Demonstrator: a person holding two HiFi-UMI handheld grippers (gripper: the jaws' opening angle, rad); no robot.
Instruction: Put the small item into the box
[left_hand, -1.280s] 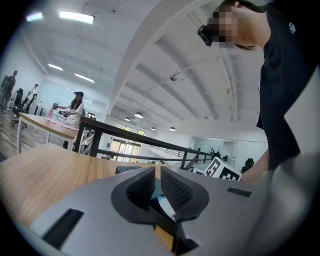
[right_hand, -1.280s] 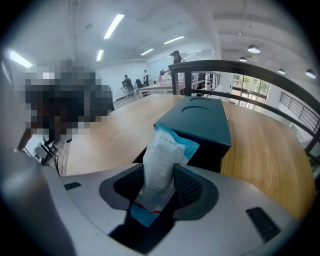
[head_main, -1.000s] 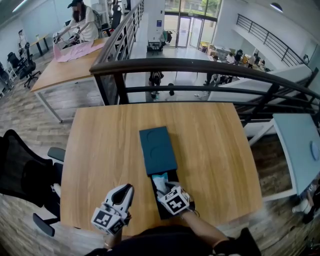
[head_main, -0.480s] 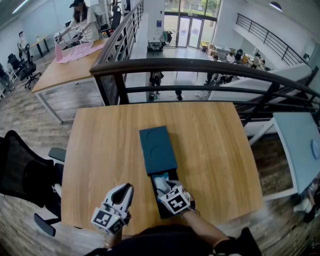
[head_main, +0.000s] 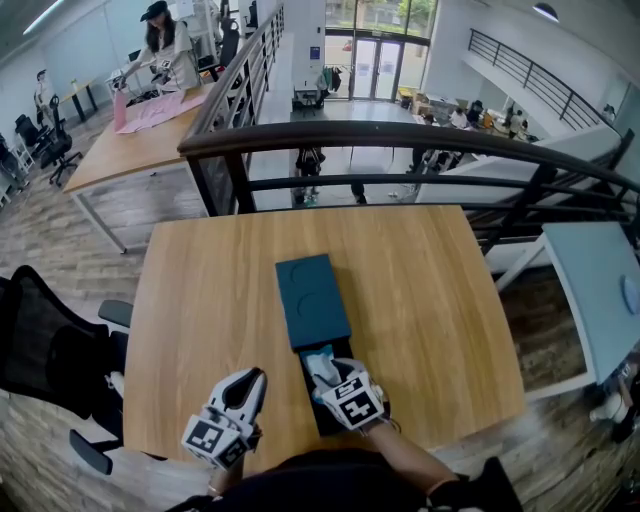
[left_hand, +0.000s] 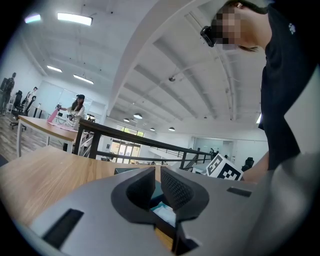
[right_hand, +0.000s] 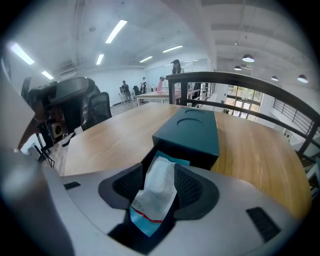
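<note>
A dark teal box sleeve (head_main: 313, 300) lies mid-table, its black drawer (head_main: 322, 422) pulled out toward me. The small item, a white and teal packet (right_hand: 157, 190), lies in the drawer, seen in the head view (head_main: 318, 357) just ahead of my right gripper (head_main: 325, 368). The right gripper (right_hand: 159, 170) hangs tilted down over the drawer; its jaws have just been opening and stand wide, with the packet between them but not squeezed. The sleeve (right_hand: 192, 132) is right behind. My left gripper (head_main: 255, 378) rests level at the table's near left, its jaws (left_hand: 157, 172) almost together on nothing.
The wooden table (head_main: 200, 300) ends at a black railing (head_main: 400, 135) on the far side. A black office chair (head_main: 50, 350) stands to the left, a pale table (head_main: 595, 290) to the right. A person (head_main: 165, 40) works at a distant table.
The right gripper has lifted a little over the drawer while the packet stays down in it. The left gripper has not moved.
</note>
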